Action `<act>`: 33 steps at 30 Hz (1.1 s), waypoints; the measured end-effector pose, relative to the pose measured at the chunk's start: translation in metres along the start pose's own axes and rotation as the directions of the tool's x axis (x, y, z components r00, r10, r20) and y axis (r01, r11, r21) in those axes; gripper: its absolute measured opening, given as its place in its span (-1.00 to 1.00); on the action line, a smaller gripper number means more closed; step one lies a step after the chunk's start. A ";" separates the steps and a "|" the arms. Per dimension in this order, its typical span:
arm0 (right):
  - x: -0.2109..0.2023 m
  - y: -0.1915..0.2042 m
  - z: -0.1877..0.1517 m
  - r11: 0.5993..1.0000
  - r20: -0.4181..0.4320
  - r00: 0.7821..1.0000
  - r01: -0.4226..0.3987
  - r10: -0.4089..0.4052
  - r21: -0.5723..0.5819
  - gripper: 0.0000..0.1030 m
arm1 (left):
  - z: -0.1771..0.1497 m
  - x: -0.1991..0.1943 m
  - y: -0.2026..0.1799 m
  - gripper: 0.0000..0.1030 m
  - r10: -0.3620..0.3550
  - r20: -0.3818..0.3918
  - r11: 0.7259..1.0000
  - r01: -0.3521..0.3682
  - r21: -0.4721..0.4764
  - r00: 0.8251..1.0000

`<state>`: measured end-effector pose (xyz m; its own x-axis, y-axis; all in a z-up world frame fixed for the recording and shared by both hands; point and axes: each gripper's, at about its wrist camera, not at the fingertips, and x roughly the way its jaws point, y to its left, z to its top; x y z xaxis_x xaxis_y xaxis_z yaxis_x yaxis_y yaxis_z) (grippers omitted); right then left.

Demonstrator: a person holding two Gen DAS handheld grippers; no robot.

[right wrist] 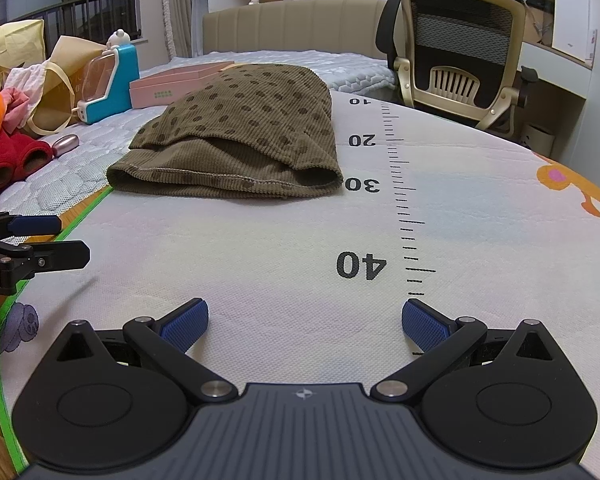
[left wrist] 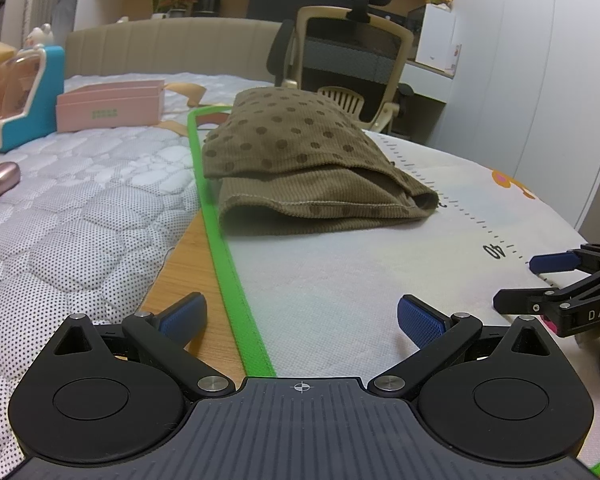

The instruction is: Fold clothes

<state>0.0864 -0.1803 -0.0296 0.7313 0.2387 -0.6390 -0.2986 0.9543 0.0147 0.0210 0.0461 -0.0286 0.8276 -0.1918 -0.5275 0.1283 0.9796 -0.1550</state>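
Note:
A brown corduroy garment with dark dots lies folded in layers on a white mat that has a green border and a printed ruler scale. My left gripper hovers low over the mat's green edge, well short of the garment, open with nothing between its blue pads. My right gripper stands open too, near the "40" mark, empty. Each gripper shows at the side of the other's view: the right gripper, the left gripper.
The mat lies on a quilted bed. A pink box, a blue toy, a pink oval object, red cloth and paper bags sit at the left. An office chair stands beyond the mat's far right.

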 end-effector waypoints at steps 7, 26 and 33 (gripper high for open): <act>0.000 0.000 0.001 1.000 0.000 1.000 0.003 -0.003 0.001 1.00 | 0.000 0.000 0.000 1.00 0.000 0.000 1.000 0.000 0.000 1.000; 0.000 -0.001 0.000 1.000 0.000 1.000 0.004 -0.004 0.002 1.00 | 0.000 0.000 -0.001 1.00 0.008 -0.002 1.000 -0.008 0.002 1.000; 0.000 -0.003 0.000 1.000 0.000 1.000 0.003 -0.003 0.000 1.00 | 0.000 0.000 -0.001 1.00 0.012 -0.001 1.000 -0.012 -0.002 1.000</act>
<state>0.0869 -0.1829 -0.0293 0.7321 0.2361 -0.6389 -0.2964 0.9550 0.0133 0.0207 0.0453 -0.0286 0.8284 -0.1799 -0.5305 0.1168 0.9817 -0.1504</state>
